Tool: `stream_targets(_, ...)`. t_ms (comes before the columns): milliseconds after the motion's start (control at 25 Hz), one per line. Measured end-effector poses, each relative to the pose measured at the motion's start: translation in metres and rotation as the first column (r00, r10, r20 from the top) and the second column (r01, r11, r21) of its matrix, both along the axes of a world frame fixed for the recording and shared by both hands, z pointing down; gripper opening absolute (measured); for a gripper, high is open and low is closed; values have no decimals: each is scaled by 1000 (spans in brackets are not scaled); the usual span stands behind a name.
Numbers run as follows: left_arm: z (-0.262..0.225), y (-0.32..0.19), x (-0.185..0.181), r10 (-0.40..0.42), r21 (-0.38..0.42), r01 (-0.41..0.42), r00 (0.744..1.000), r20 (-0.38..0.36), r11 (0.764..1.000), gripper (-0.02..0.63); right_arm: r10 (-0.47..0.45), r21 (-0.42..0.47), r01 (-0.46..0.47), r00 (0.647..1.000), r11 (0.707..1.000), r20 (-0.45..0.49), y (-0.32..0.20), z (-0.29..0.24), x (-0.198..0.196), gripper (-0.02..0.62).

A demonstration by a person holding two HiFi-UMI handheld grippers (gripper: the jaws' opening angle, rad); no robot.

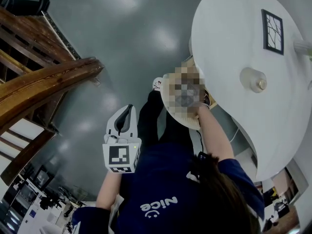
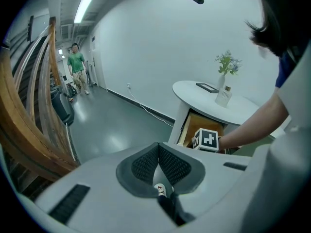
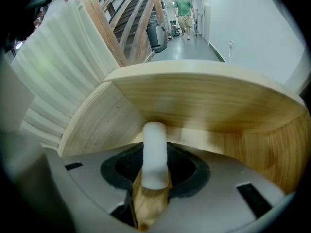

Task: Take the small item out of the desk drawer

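A small white cylinder [image 3: 154,135] stands upright between the pads of my right gripper [image 3: 155,153], which is shut on it inside the pale wooden drawer [image 3: 194,101]. From the left gripper view, the right gripper's marker cube [image 2: 208,139] sits at the mouth of the open drawer [image 2: 206,123] under the round white desk [image 2: 204,98]. In the head view the drawer [image 1: 168,94] is partly hidden and the right gripper itself is out of sight. My left gripper [image 1: 127,111] hangs away from the desk over the floor, its pads [image 2: 146,161] pressed together on nothing.
On the desk [image 1: 229,43] are a dark picture frame [image 1: 272,31], a small bottle [image 1: 253,79] and a vase of flowers [image 2: 224,74]. A wooden stair railing [image 1: 44,82] runs on the left. A person in a green shirt [image 2: 76,67] walks in the corridor.
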State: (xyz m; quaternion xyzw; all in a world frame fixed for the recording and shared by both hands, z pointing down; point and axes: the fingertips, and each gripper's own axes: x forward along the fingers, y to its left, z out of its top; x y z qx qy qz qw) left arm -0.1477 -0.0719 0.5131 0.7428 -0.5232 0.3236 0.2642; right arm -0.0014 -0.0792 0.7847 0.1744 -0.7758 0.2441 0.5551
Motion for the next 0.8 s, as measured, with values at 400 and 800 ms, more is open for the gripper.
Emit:
stream_targets(400,-6,-2,10,41,6,-41,999,-8,999,5,8,-4,-8,1000,1000,-6,2,-4,1,141)
stream_targets(800,-18,-15,26,95,48,-94,995,-30,994,5,60,7,-60,998,998,2,7,-34,11,140)
